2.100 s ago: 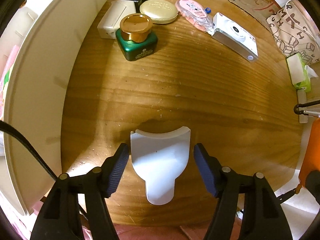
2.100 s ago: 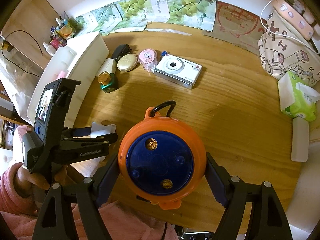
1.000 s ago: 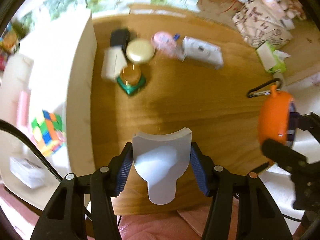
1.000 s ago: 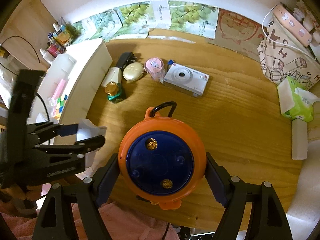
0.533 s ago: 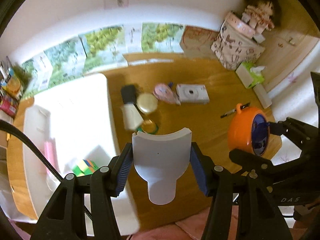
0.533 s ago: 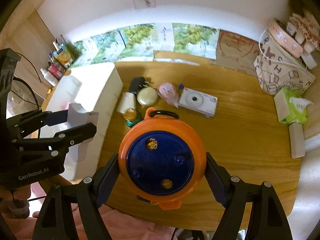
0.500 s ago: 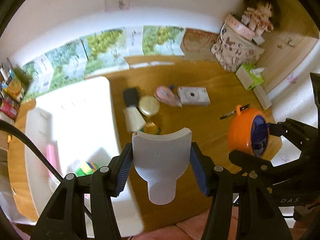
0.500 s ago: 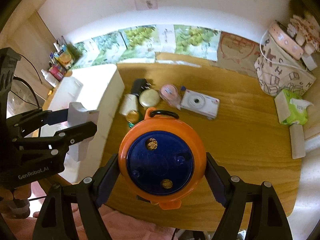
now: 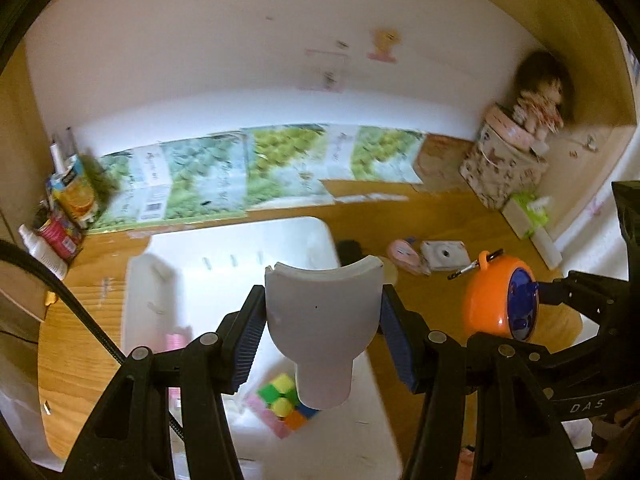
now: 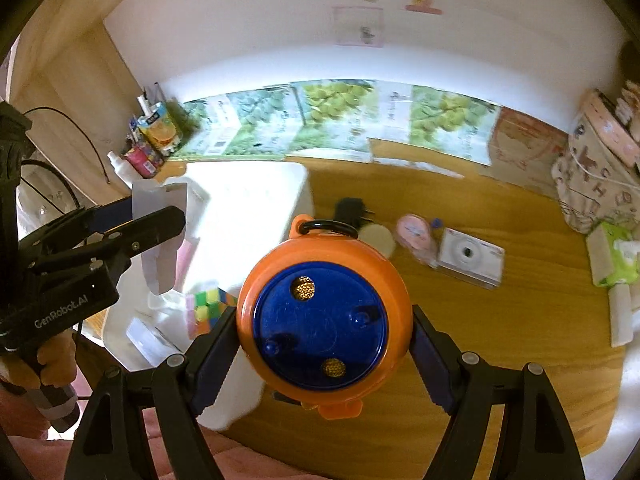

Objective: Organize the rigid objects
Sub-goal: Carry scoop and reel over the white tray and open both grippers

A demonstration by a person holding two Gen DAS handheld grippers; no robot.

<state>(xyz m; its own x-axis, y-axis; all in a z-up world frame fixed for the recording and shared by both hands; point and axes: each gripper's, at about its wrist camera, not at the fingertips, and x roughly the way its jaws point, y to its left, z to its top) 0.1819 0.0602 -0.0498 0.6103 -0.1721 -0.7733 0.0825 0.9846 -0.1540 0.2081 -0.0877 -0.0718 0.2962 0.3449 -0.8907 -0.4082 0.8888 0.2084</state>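
Left tongs [image 9: 322,332] clamped on the white curved plastic piece [image 9: 321,312], blue pads [image 9: 249,340] pressed to both its sides, held in the air over the white bin [image 9: 224,264]. Bin contents: a colour cube [image 9: 282,400] and something pink (too blurred to name). Right tongs [image 10: 324,344] gripping the orange round case [image 10: 324,320], blue face toward the camera, black carabiner on top, held above the bin's near corner. On the wooden surface [image 10: 520,320] beside the bin: white camera [image 10: 470,260], pink tape dispenser [image 10: 414,238], cream compact [image 10: 378,238], black adapter [image 10: 350,208].
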